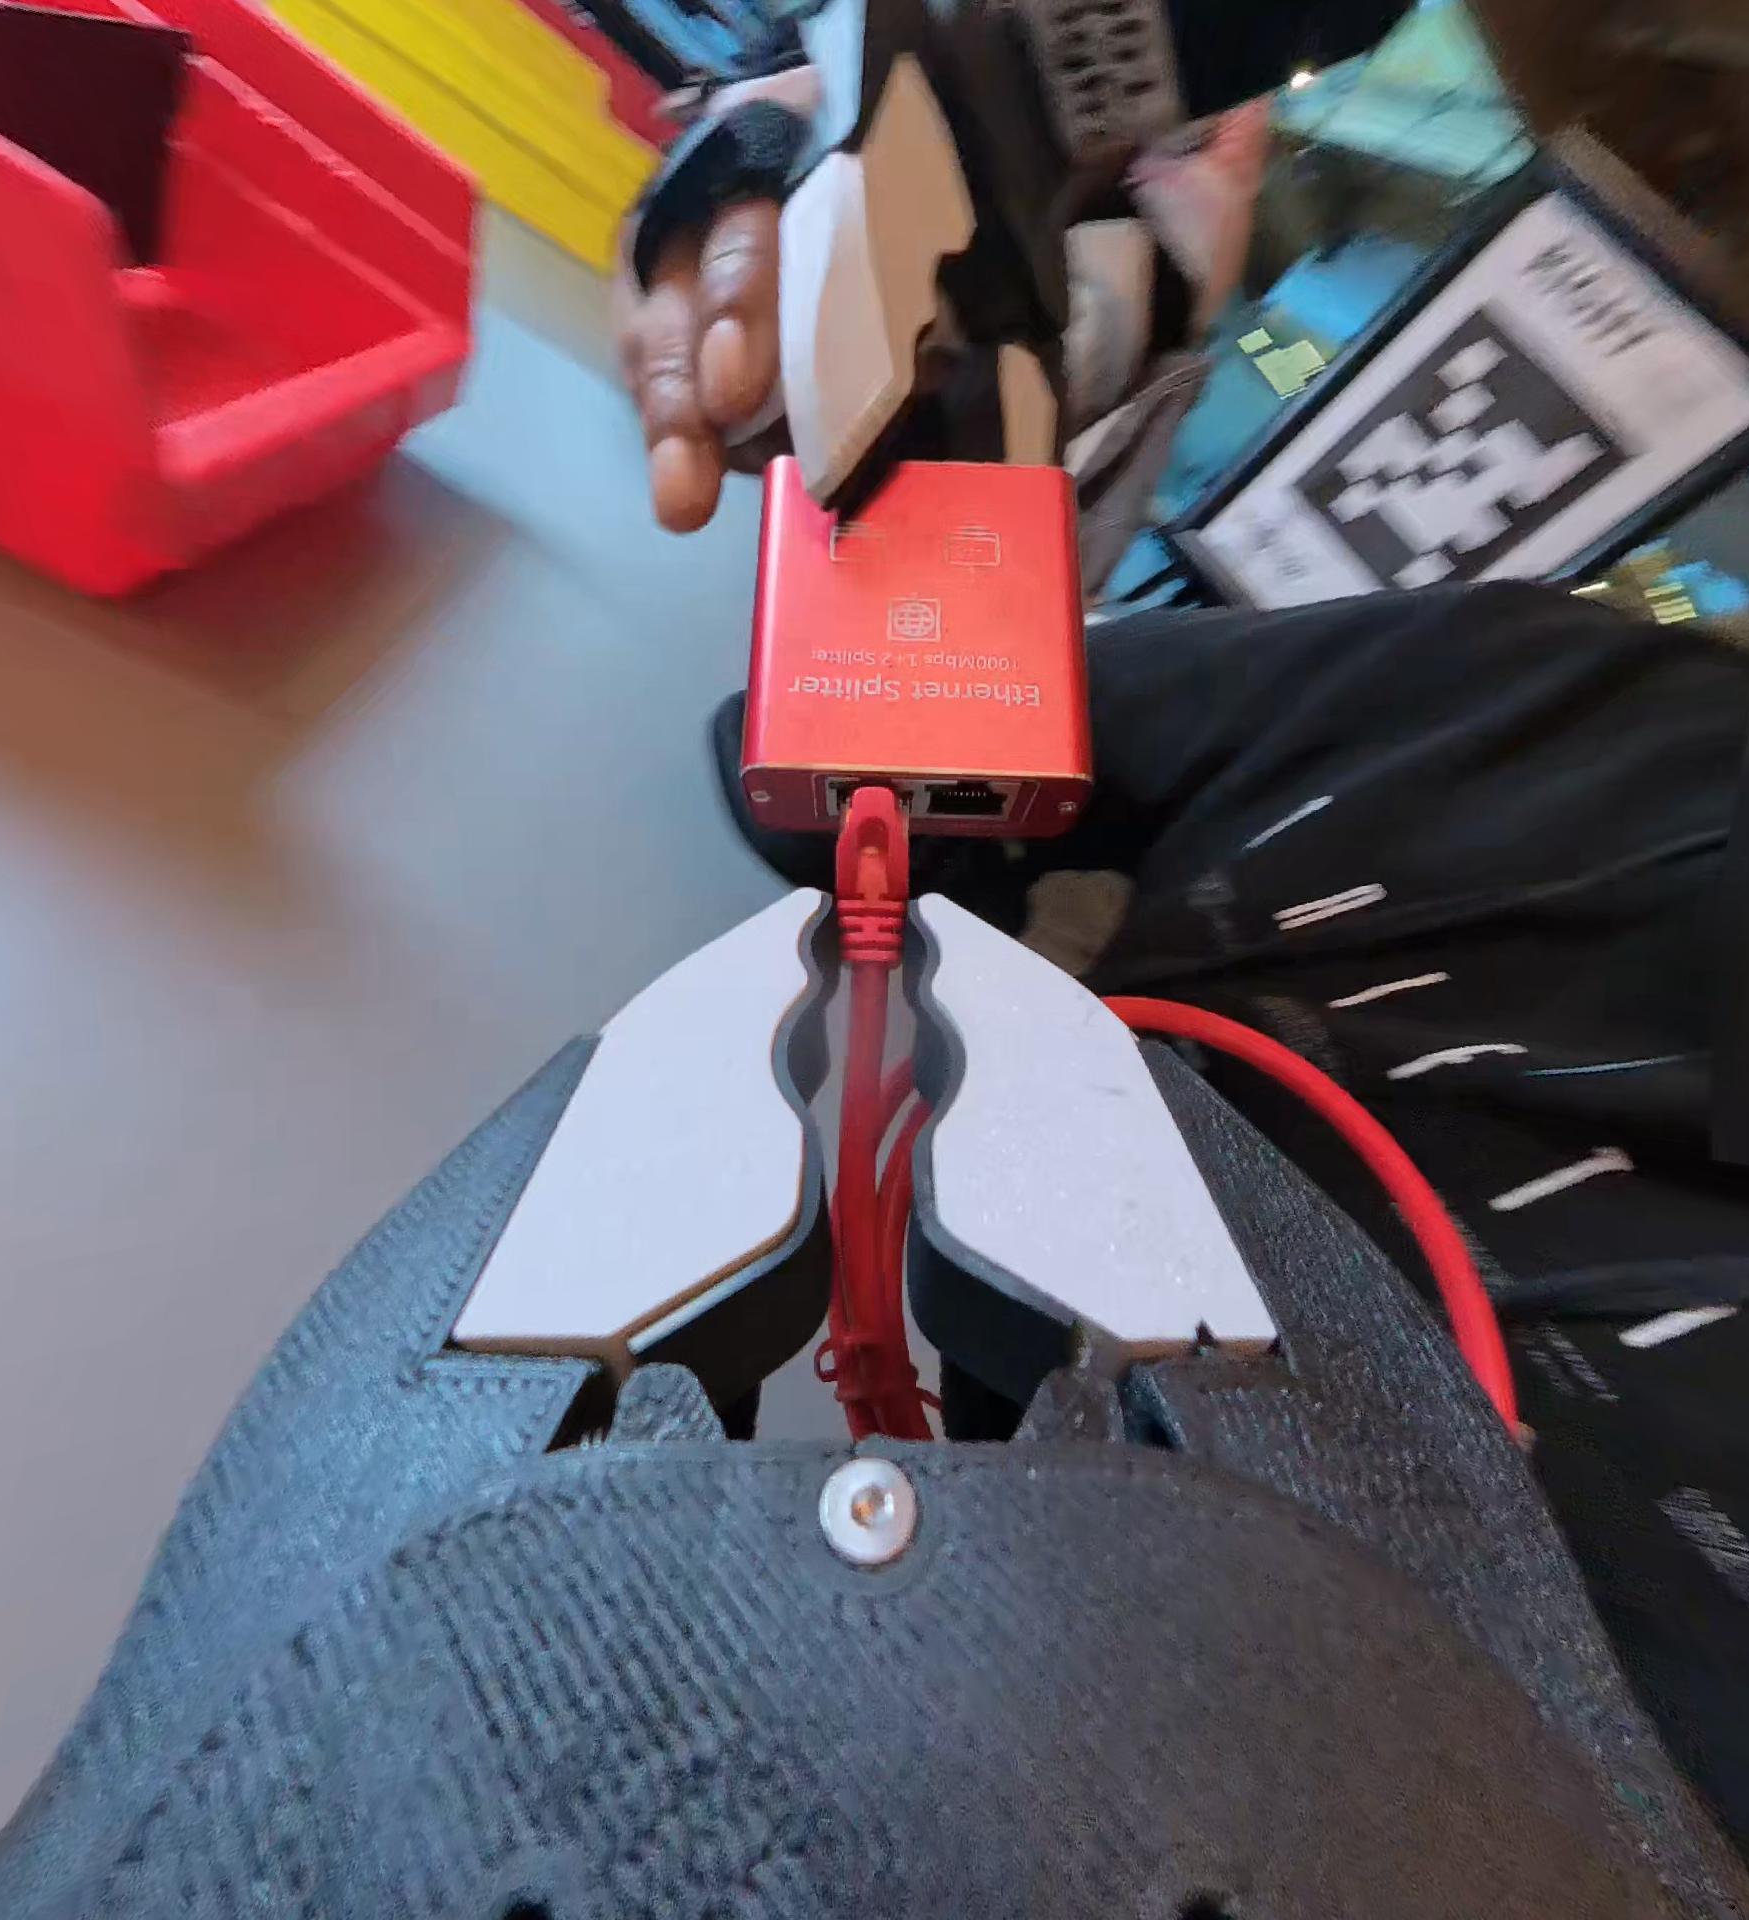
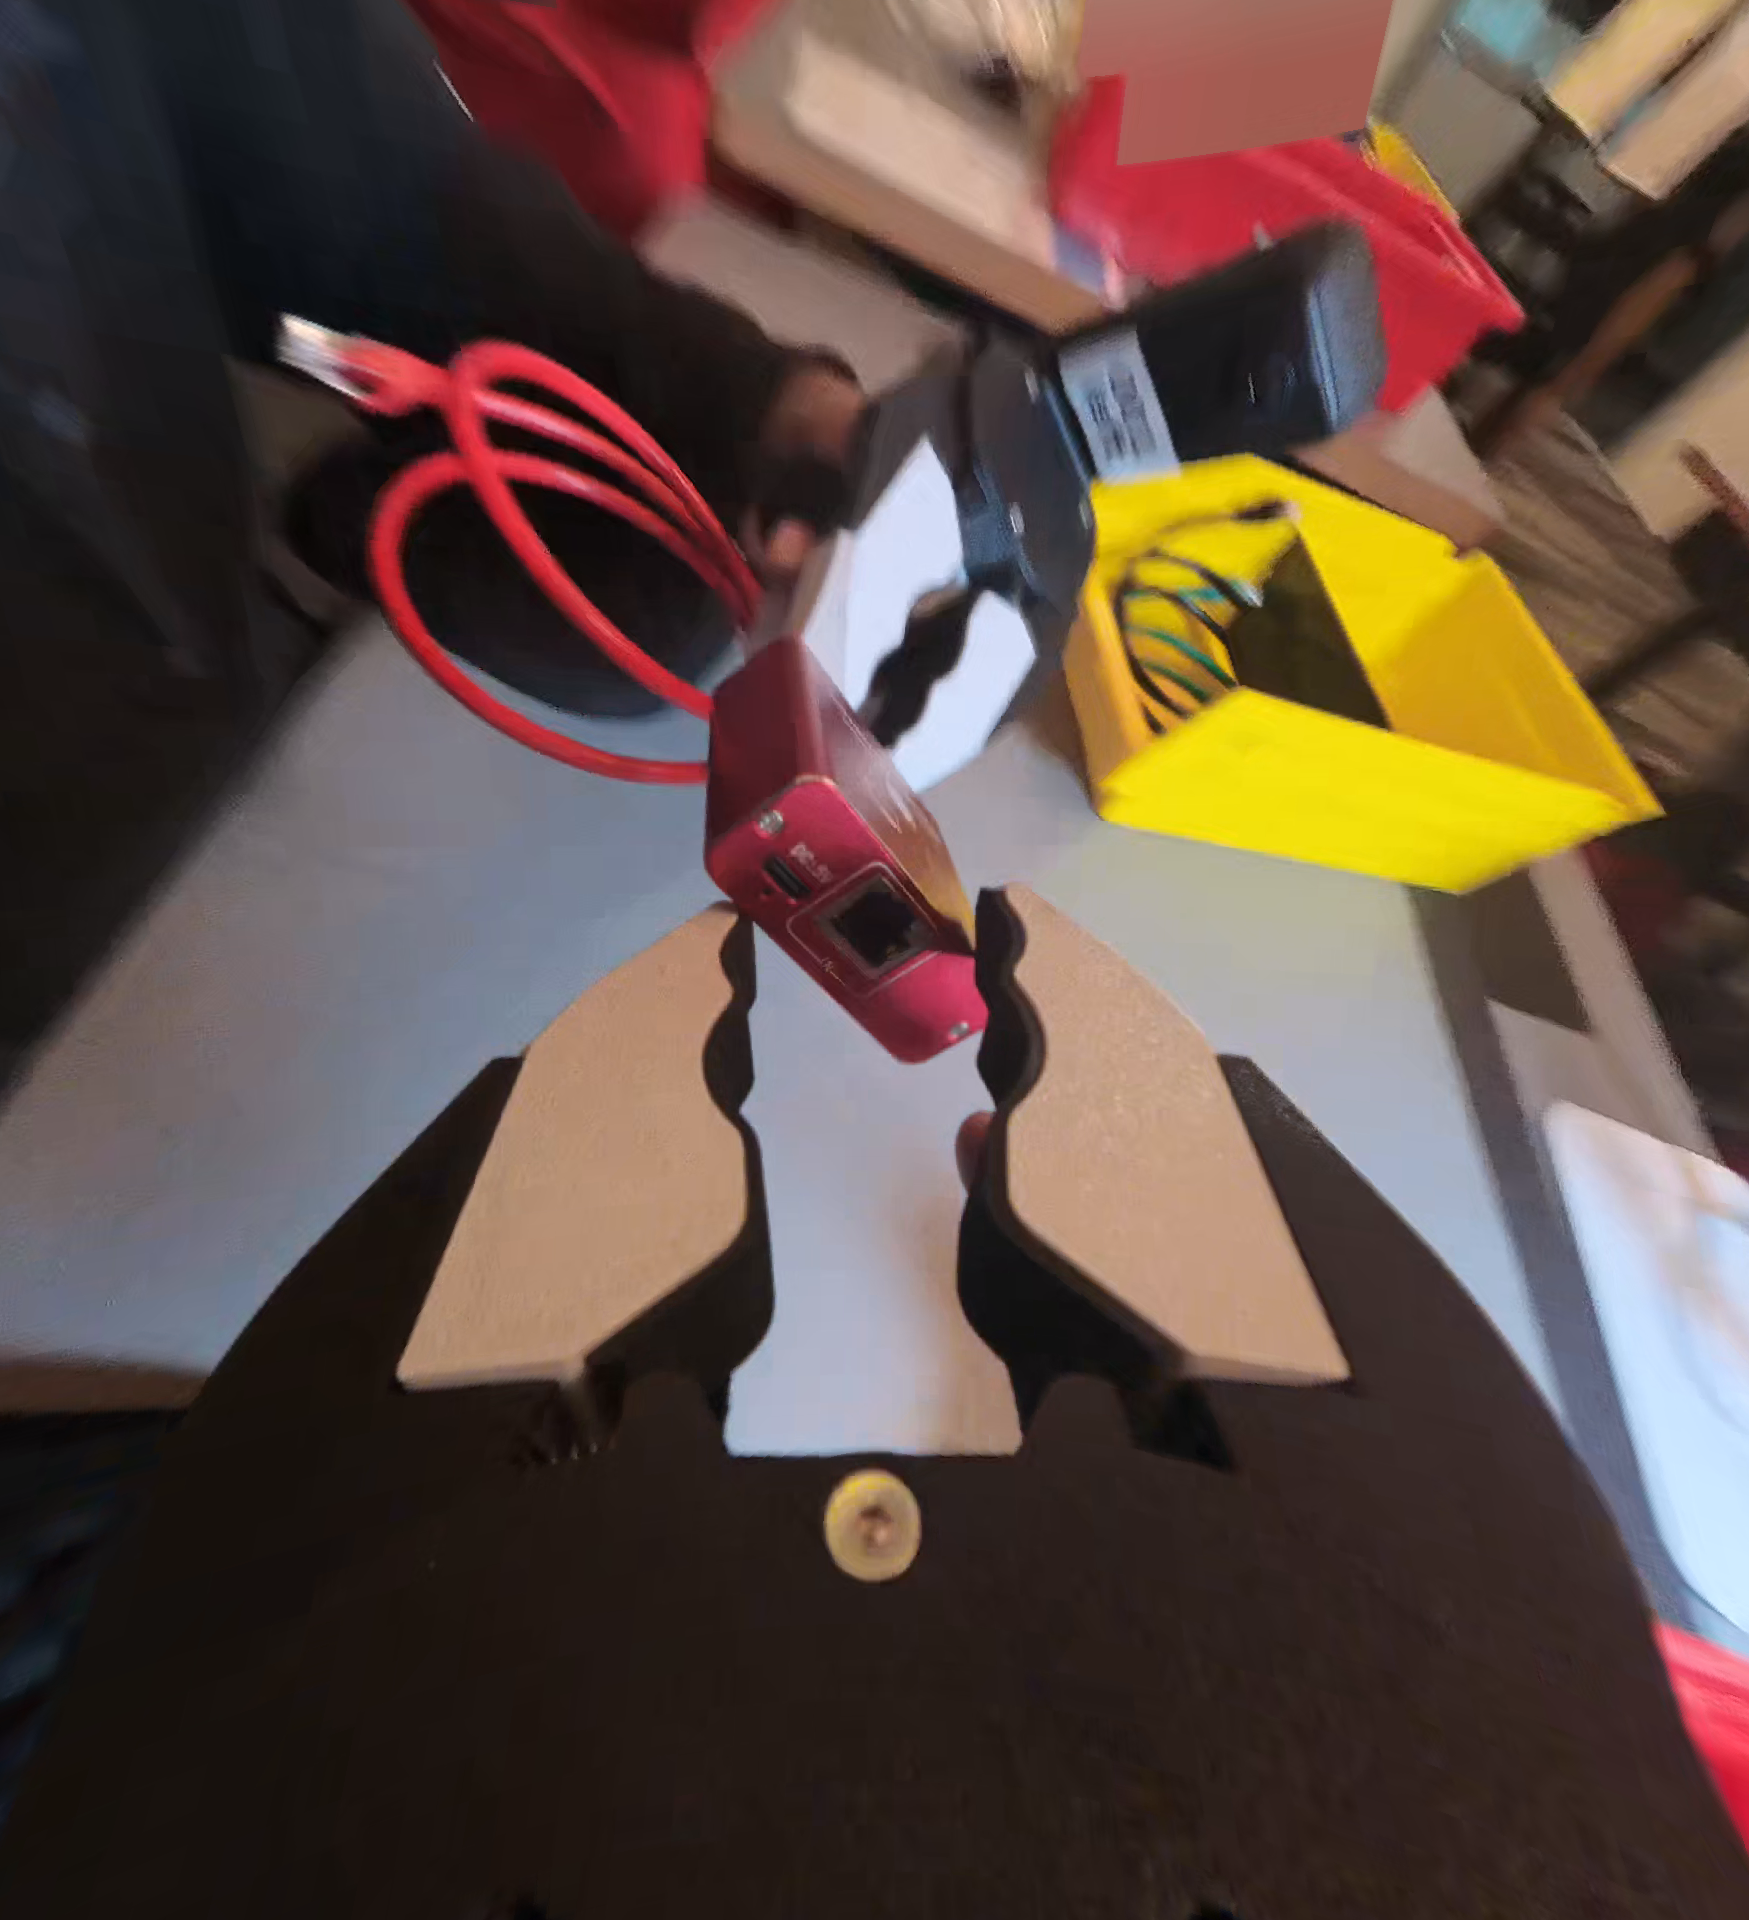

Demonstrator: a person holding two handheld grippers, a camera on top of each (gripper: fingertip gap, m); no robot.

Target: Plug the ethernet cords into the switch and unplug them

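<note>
Red ethernet cord (image 1: pixel 868 997) runs between the fingers of the left gripper (image 1: pixel 872 914), which is closed narrowly on the boot of its plug; the plug sits in the left port of the red switch (image 1: pixel 917 623), just beyond the fingertips. The right gripper (image 2: pixel 865 925) holds the far end of the switch (image 2: pixel 828 862) in a narrow grip, and there one free port faces this camera. White writing and small icons are printed on the top of the switch. Below lies a pale grey table (image 1: pixel 226 987), with a red bin (image 1: pixel 174 343) at far left and a yellow bin (image 2: pixel 1369 748) holding coiled cables.
</note>
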